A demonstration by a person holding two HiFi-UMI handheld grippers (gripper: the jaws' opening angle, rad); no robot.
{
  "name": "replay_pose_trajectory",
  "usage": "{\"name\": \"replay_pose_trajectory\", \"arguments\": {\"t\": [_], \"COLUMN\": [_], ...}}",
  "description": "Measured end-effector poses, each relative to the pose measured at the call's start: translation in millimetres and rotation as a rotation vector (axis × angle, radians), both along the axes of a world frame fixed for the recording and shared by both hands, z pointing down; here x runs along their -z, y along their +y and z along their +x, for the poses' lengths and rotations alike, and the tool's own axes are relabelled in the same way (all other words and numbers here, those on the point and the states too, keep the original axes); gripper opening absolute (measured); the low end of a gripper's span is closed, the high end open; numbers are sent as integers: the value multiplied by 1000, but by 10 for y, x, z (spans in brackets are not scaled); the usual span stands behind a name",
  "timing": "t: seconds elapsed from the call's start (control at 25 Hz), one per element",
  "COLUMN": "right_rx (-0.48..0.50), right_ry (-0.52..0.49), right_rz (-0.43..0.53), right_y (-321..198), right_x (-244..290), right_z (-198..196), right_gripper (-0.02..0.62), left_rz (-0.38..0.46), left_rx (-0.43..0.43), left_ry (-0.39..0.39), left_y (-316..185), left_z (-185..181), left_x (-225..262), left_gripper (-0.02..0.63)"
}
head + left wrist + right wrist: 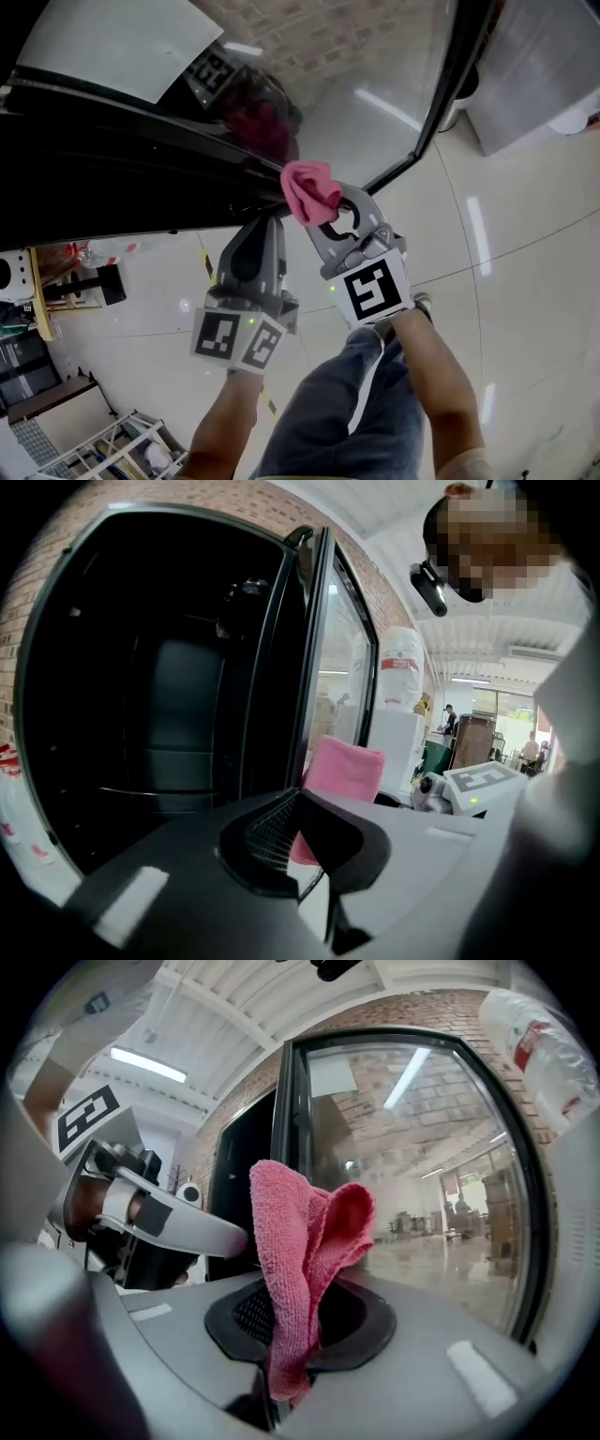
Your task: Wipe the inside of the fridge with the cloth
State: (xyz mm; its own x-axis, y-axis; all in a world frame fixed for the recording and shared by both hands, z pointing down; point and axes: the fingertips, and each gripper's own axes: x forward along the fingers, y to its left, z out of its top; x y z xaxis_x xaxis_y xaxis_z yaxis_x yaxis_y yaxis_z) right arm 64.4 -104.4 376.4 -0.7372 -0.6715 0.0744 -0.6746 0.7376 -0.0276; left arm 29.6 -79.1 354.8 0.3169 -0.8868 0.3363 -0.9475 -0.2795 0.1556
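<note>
Rough, fuzzy terry cloth point(300, 1269) — glossy glass fridge door point(422, 1194); polished, reflective floor point(525, 244).

The fridge point(169, 714) is unreadably dark inside; the right tool point(328, 216) hides the bottom of the cloth point(300, 1241).
</note>
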Motion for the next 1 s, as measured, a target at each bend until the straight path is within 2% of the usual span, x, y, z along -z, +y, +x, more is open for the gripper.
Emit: {"name": "replay_pose_trajectory", "arguments": {"t": [0.16, 0.36, 0.56, 0.8, 1.0], "right_rx": [-44, -81, -145, -200, -209], "right_ry": [20, 86, 111, 172, 205], "right_rz": [-10, 8, -47, -64, -61], "right_y": [-215, -571, -793, -1227, -1390], "right_x": [-174, -376, -520, -766, -865], "right_z": [345, 1008, 1504, 2161, 2407], "right_gripper": [64, 64, 64, 64, 64], "left_rz": [-11, -24, -37, -33, -55], "left_rx": [-29, -36, -37, -31, -21], "left_ry": [7, 7, 16, 5, -1], "left_y": [-24, -183, -246, -475, -509], "left_z": [151, 439, 626, 932, 1032], "left_x": [-126, -359, -413, -463, -607], "left_gripper": [-15, -15, -15, -15, -15]}}
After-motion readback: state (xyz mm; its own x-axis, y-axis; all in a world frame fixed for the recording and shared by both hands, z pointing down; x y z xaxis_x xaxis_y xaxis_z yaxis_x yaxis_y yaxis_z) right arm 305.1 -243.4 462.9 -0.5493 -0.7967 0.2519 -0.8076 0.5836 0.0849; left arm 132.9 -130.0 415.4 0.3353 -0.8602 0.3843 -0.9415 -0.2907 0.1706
